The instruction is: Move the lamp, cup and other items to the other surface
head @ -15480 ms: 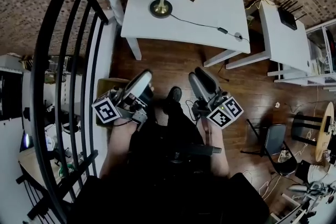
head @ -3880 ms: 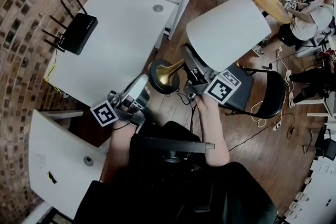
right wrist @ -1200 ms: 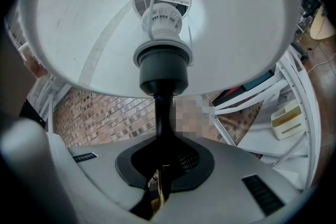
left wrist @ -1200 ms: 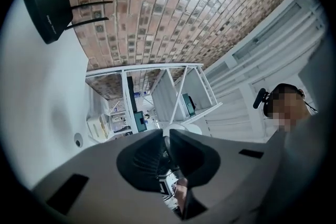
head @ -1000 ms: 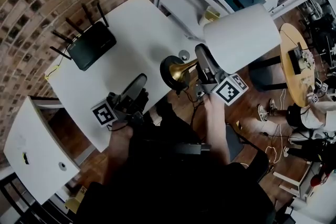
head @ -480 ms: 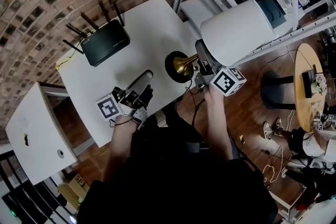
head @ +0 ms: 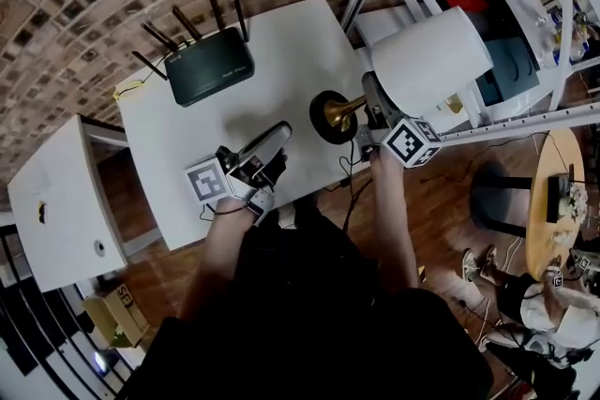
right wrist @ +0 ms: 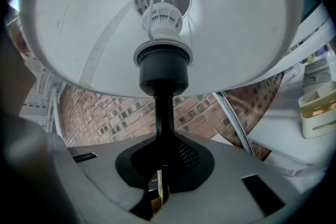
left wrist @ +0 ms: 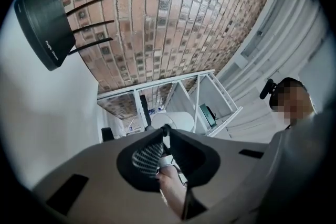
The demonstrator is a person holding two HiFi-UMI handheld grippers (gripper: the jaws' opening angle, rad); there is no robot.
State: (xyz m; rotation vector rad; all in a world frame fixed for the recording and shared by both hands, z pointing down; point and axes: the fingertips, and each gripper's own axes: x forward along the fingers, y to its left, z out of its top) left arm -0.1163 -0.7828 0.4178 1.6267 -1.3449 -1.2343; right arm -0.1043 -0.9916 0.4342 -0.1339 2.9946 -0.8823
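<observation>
While your right gripper (head: 373,111), jaws clamped on the stem, holds the white-shaded, brass-based table lamp (head: 439,59) tilted above the white worktop (head: 281,42) edge, and your left gripper (head: 277,136) has its jaws closed on nothing, releasing early could topple it.

Head view: high above lamp (head: 439,59), steeply down. Right gripper view: close under lamp (right wrist: 163,107), looking up it. Left gripper view: farther off, facing lamp (left wrist: 177,120). All share lamp.

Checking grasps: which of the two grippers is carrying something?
The right gripper: its fingers clamp the lamp by its dark stem. The left gripper has its fingers together on nothing.
</observation>
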